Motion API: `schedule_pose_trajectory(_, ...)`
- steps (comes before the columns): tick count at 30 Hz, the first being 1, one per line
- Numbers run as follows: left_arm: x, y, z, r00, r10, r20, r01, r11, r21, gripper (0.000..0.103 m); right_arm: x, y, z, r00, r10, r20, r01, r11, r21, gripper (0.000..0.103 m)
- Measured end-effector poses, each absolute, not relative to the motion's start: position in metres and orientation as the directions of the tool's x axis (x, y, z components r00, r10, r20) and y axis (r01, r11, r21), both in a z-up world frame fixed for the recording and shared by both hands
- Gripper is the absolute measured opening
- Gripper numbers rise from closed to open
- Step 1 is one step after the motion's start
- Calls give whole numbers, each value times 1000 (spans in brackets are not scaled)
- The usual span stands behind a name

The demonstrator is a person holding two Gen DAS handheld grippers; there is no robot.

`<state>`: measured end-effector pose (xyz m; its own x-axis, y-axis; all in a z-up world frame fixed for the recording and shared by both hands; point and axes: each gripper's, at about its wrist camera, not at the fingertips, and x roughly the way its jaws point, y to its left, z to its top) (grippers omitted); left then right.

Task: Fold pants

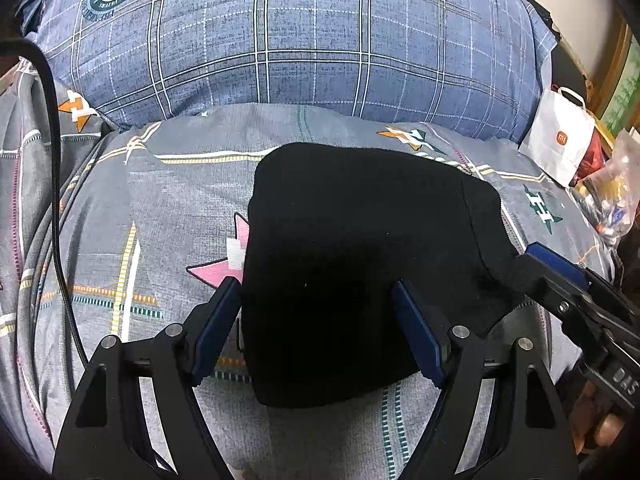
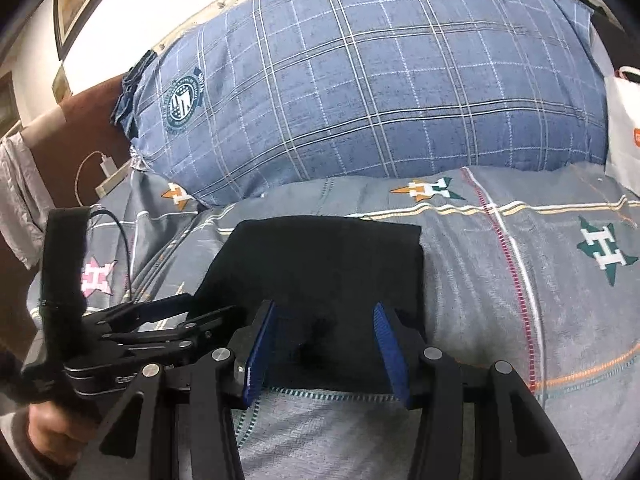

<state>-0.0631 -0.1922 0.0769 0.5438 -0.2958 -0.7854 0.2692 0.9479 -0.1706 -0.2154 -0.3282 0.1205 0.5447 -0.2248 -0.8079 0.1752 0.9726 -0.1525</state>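
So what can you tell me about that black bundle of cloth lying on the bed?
The black pants lie folded into a compact, roughly rectangular stack, flat on the grey patterned bedsheet, just in front of a blue plaid pillow. The fabric looks soft, matte and plain; a seam shows along the right edge. Its left edge covers part of a pink star print. Both grippers stand open at its near edge: the left gripper straddles it, the right gripper hovers there.
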Motion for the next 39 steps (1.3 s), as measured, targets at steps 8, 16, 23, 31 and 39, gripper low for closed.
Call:
schedule_pose_trajectory(8,-45,-190,82,567,-279,-775,253,954,-159,78,-204,-362,102,471,-231,-851,257,959,-118,47)
schedule_pose_trajectory(16,-19,-212,79,555,-265,-789,275,953,-127,78,-200,-365,113,546,-171,-820,189,979,-79,11)
schedule_pose_trajectory(23,-24,-234,67,586,-262,-767,319,944,-79,88,-208,-384,100,504,-240,-830,245,961,-129,5)
schedule_pose_trajectory(31,-18,-212,84,569,-312,-761,295,941,-165,89,-205,-371,138,553,-273,-787,274,952,-138,17)
schedule_pose_trajectory(39,9,-220,78,534,-274,-800,283,949,-137,89,-169,-350,111,531,-211,-820,184,974,-132,18)
